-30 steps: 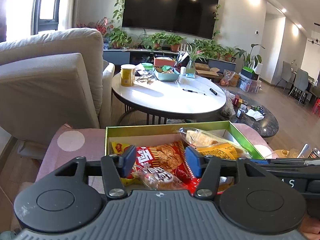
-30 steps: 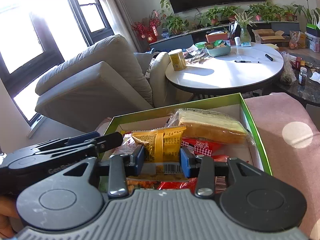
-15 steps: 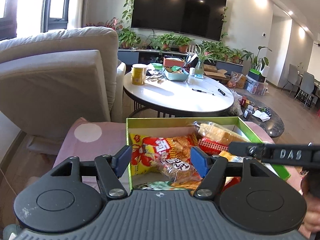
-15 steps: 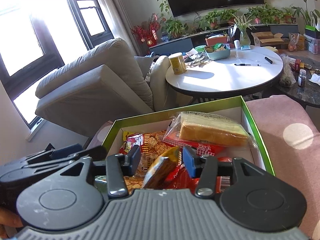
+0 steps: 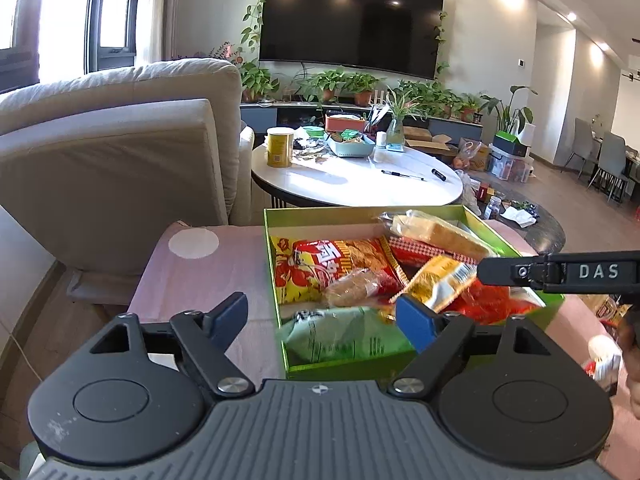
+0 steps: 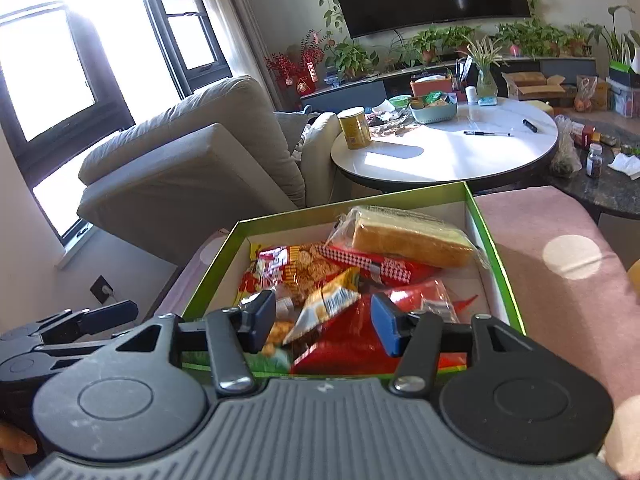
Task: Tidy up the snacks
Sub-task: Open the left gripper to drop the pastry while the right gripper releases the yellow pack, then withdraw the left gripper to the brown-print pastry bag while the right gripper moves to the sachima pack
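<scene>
Grippers, two, hand-held. My left gripper (image 5: 322, 318) stands wide and empty, hovering over the near left corner of the green box (image 5: 416, 211), its left finger out over the pink cloth (image 5: 200, 276). My right gripper (image 6: 324, 322) is likewise spread and grips nothing; the yellow snack packet (image 6: 326, 304) lies loose between its fingers, apparently untouched.

Contents of box, near to far:
- Green packet (image 5: 340, 334), flat against the near wall, directly ahead of my left gripper.
- Red foil packets (image 6: 372, 332), near right, under my right gripper.
- Yellow snack packet, tilted, long axis running from near-left up to far-right; barcode panel visible, print too small to read.
- Small clear-wrapped brown biscuit or cake (image 5: 354, 286), centre.
- Large red-and-yellow cracker bag (image 5: 320, 266), far left, with bold white characters I cannot read.
- Red chequered packet (image 6: 376, 264), beneath the bread.
- Sliced bread in clear wrap (image 6: 408, 236), far right corner, long axis crossways.

Judgement: the yellow packet is the piece sitting askew, and my right gripper is the nearer, already straddling it; closing across its short axis should serve.

Legible writing: "DAS" on the side of my right gripper, seen from the left wrist view.

Beyond box: grey armchair (image 5: 120, 160); round white table (image 5: 360, 184) bearing a yellow canister (image 5: 280, 147), teal tray (image 5: 350, 146) and pens (image 5: 402, 175); wall television (image 5: 352, 32) above potted plants.
</scene>
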A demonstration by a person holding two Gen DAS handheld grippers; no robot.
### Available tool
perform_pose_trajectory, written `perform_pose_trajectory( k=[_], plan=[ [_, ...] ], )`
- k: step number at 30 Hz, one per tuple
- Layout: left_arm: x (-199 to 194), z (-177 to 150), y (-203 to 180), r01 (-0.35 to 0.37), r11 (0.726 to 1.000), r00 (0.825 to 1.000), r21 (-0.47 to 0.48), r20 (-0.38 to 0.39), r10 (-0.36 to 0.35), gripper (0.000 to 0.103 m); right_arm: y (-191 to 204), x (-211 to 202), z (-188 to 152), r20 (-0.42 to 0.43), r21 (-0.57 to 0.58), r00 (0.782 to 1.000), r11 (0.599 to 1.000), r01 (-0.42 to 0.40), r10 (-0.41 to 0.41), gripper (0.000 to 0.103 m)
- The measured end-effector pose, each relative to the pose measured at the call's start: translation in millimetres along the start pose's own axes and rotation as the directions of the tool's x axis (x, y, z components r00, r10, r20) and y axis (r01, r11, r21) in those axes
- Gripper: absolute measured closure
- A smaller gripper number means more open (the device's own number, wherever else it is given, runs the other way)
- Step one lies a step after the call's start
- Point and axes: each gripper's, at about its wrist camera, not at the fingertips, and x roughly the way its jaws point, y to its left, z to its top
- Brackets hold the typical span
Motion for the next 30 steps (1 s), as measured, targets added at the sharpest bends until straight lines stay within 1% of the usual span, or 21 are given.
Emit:
perform_pose_trajectory(
  k=[5,8,15,17,20,23,30],
  plan=[
    [-14,-8,-1,-0.006,1.000,1.000,0.005,0.003,0.006,0.020,1,-15,-10,0.006,-0.008,1.000,1.000,-0.008,0.008,0.038],
    [-24,-13,0,-0.012,1.000,1.000,0.002,0.003,0.012,0.019,2,-21,-14,0.011,-0.009,1.000,1.000,-0.008,0.009,0.038],
    [-58,-31,15,-0.056,0.998,0.998,-0.033,0.010,0.057,0.014,5,-39,-23,0.028,0.007,1.000,1.000,-0.015,0.015,0.038],
    [-66,-39,19,-0.077,0.997,0.997,-0.020,0.004,0.077,0.011,10,-44,-27,0.031,0.000,0.999,1.000,-0.019,0.019,0.038],
    [-77,-52,22,-0.101,0.995,0.995,0.022,-0.010,0.101,0.011,16,-50,-33,0.030,-0.014,0.999,1.000,-0.025,0.026,0.038],
    [-84,-67,26,-0.087,0.995,0.995,0.046,-0.040,0.089,0.010,20,-55,-41,0.024,-0.020,0.999,0.999,-0.032,0.032,0.038],
    [-90,-101,27,-0.051,0.997,0.992,0.055,-0.113,0.057,0.010,27,-62,-57,-0.008,-0.024,1.000,0.999,-0.028,0.028,0.038]
  ],
)
